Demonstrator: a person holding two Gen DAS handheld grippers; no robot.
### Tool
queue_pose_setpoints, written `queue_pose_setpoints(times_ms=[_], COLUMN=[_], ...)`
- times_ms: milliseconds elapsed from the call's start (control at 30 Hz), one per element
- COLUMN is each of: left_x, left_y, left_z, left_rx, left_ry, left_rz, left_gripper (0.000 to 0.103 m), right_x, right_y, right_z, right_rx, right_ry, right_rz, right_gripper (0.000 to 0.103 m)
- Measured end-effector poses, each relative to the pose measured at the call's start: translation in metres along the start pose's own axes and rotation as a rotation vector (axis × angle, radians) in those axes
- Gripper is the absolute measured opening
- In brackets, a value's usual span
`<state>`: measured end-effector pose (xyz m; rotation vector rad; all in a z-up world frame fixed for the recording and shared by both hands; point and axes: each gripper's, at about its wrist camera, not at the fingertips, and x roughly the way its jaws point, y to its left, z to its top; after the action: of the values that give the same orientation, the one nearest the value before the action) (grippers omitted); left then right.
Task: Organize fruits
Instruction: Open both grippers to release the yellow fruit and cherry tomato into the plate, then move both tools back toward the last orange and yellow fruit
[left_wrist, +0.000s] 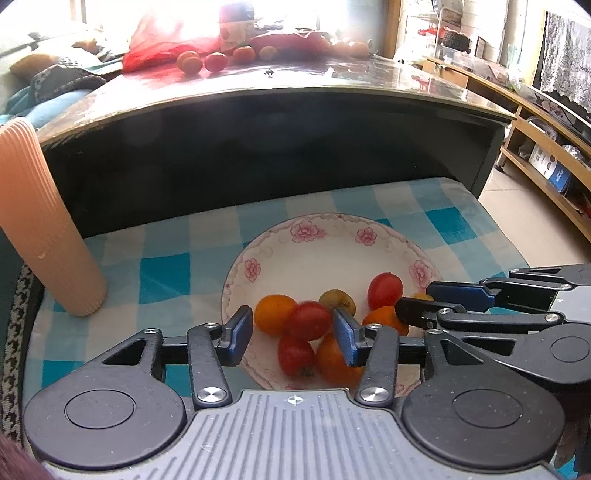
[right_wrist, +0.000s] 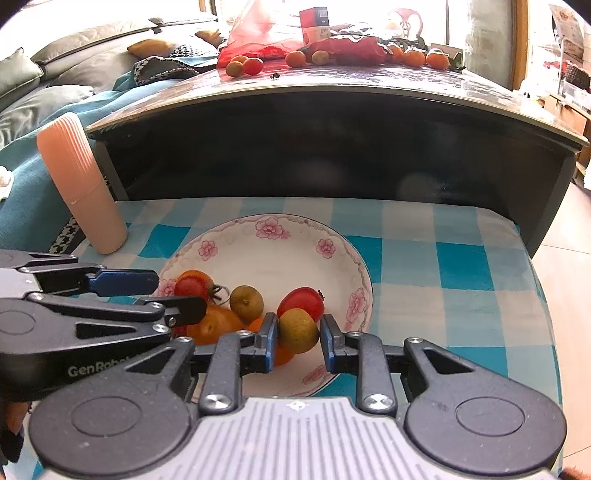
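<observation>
A white floral plate (left_wrist: 317, 254) (right_wrist: 273, 254) on the blue checked cloth holds several red tomatoes, oranges and a brownish-green fruit (right_wrist: 246, 303). My left gripper (left_wrist: 293, 334) is open over the plate's near side, with a blurred red tomato (left_wrist: 309, 320) between its jaws, not touching either pad. My right gripper (right_wrist: 298, 341) is shut on a brownish-green round fruit (right_wrist: 297, 329) just above the plate's near right part. In the left wrist view the right gripper (left_wrist: 421, 301) comes in from the right, a yellowish fruit barely visible between its fingers.
A ribbed peach cup (left_wrist: 40, 225) (right_wrist: 83, 184) stands left of the plate. Behind is a dark higher table (left_wrist: 280, 92) (right_wrist: 332, 85) with more fruits (right_wrist: 255, 65) and a red bag (left_wrist: 166, 44). A sofa is at left, shelves at right.
</observation>
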<state>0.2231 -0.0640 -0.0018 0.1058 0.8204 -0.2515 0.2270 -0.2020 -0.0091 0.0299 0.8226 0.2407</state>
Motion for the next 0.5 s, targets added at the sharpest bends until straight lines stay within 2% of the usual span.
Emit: queue_pose_setpoints(times_ms=[500], left_x=[-0.016], left_y=[0.003], left_z=[0.002], left_rx=[-0.009], left_ry=[-0.042], left_rz=[0.008], left_gripper=[0.064], right_x=[-0.011], right_y=[0.001], right_z=[0.002], right_rx=[0.007], right_ry=[-0.033], right_rz=[0.003], right_gripper=[0.046])
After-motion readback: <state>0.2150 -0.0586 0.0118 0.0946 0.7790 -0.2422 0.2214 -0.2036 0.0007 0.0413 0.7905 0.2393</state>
